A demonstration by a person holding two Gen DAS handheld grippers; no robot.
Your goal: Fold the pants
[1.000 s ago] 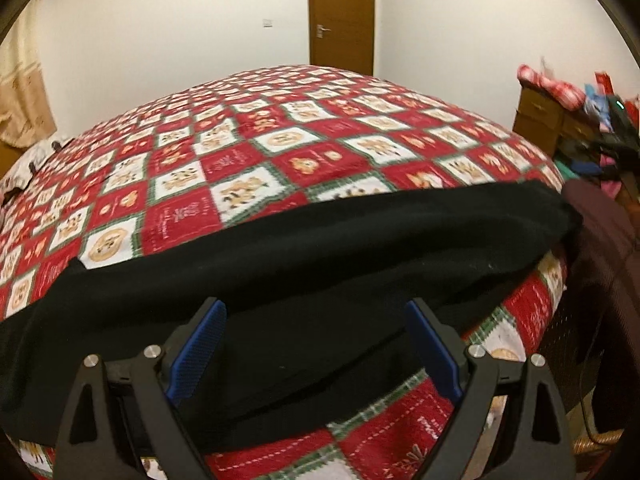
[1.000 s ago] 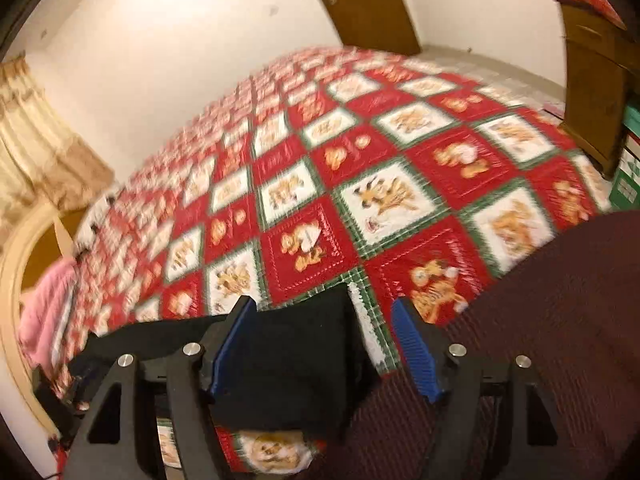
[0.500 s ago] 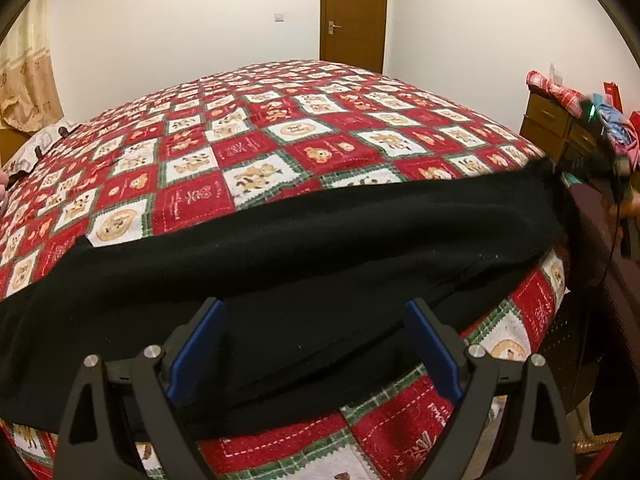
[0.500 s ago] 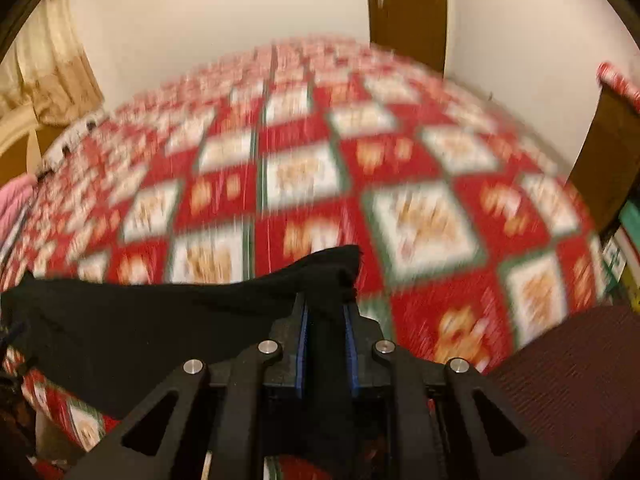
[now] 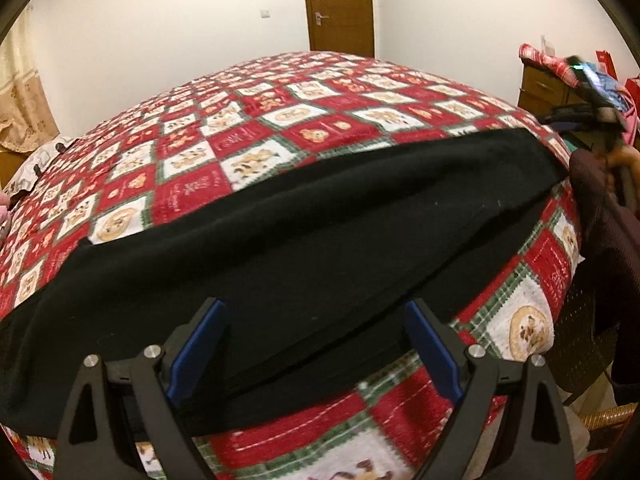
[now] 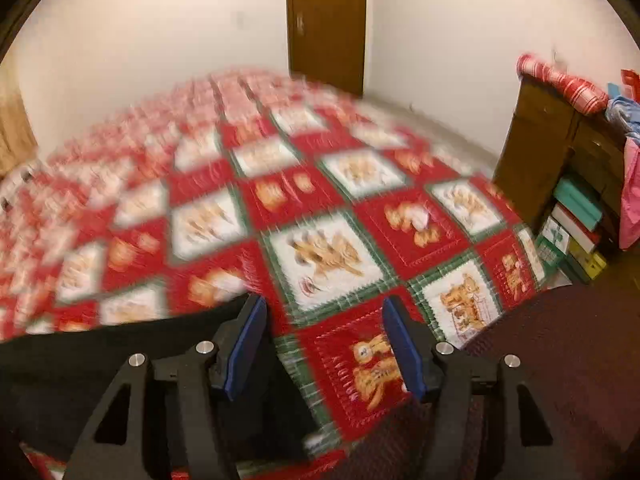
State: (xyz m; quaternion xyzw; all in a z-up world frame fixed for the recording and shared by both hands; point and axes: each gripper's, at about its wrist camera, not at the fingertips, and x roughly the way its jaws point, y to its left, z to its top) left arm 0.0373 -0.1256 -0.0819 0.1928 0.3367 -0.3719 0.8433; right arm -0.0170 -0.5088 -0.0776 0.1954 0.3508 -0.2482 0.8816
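left gripper (image 5: 316, 344): jaws apart over pants (image 5: 280, 248) | right gripper (image 6: 324, 344): jaws apart at pants' end | pants along quilt (image 5: 280, 128) near edge

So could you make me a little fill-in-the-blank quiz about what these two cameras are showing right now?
1. The pants lying across the quilt are ____ in colour.
2. The left claw has its blue pads spread ____ above the pants.
3. The right claw grips ____; the quilt shows between its pads.
4. The door in the far wall is ____.

Missing words: black; open; nothing; shut
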